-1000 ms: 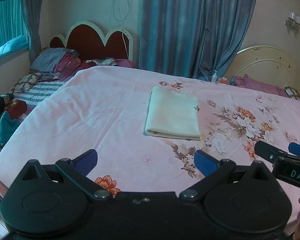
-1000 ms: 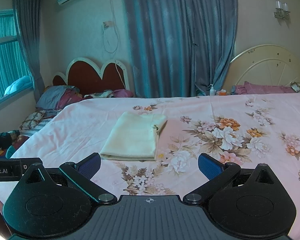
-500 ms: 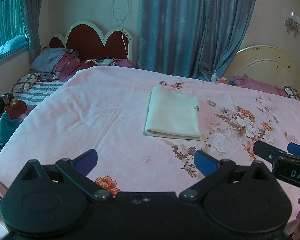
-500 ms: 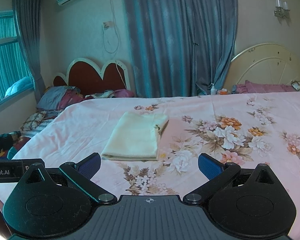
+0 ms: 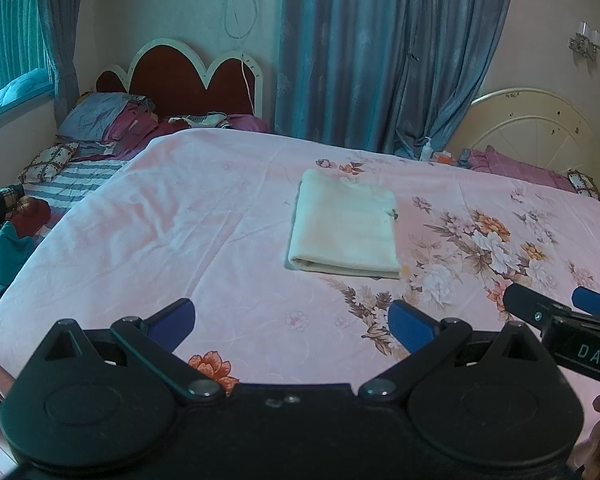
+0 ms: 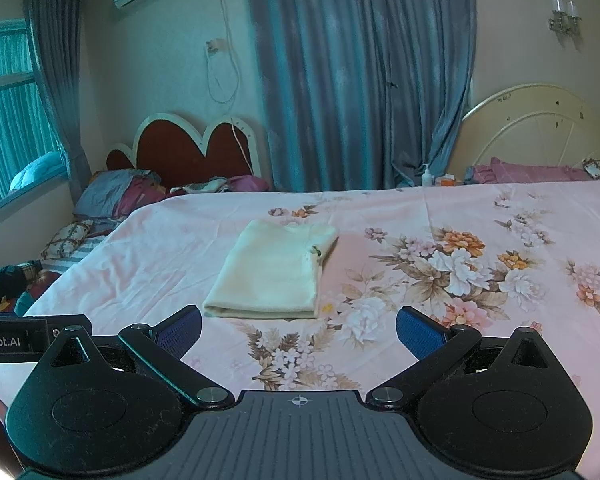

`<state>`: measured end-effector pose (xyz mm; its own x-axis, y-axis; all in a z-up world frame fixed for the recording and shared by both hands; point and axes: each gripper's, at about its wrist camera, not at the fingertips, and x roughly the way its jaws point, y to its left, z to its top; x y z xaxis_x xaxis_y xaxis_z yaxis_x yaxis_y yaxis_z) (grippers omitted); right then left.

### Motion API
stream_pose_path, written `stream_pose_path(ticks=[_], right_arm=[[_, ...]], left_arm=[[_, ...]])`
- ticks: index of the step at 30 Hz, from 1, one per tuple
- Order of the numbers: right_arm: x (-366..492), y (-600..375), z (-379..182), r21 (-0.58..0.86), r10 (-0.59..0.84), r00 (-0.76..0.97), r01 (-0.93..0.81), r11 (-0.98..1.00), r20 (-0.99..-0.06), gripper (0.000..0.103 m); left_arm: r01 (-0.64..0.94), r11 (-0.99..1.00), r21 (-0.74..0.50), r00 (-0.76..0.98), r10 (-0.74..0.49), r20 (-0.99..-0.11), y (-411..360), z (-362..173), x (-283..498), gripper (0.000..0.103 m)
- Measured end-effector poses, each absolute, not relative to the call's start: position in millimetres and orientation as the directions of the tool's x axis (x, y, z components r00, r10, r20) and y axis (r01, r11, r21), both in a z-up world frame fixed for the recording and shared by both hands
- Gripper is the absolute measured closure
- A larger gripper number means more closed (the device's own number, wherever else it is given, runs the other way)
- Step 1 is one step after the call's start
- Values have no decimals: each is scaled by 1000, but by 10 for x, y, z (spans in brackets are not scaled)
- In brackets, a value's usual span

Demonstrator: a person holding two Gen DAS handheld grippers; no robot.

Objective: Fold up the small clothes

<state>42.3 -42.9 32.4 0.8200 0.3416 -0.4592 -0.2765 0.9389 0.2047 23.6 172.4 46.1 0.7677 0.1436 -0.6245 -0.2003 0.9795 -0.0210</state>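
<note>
Left wrist view shows my empty left claw (image 5: 290, 314) spread wide, the folded cream garment (image 5: 344, 226) ahead on the bed (image 5: 160, 232), slightly right, long axis pointing away; my right claw (image 6: 298, 326), likewise wide and empty, hovers equally near.

Blue-grey curtains (image 6: 364, 80) hang behind a pink floral bed (image 6: 480, 216), beside a scalloped red headboard (image 6: 192, 148) and window (image 6: 8, 120).
</note>
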Motion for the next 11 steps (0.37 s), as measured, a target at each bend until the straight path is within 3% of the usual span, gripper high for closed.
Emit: stream_pose_path(ticks=[8, 11], right_arm=[[529, -446, 217, 206, 325, 813, -255, 945, -483, 1], [634, -487, 138, 212, 307, 807, -229, 950, -505, 1]], left_arm=[[-180, 984, -5, 788, 141, -599, 1717, 358, 384, 7], [-184, 983, -13, 774, 137, -618, 1758, 290, 553, 0]])
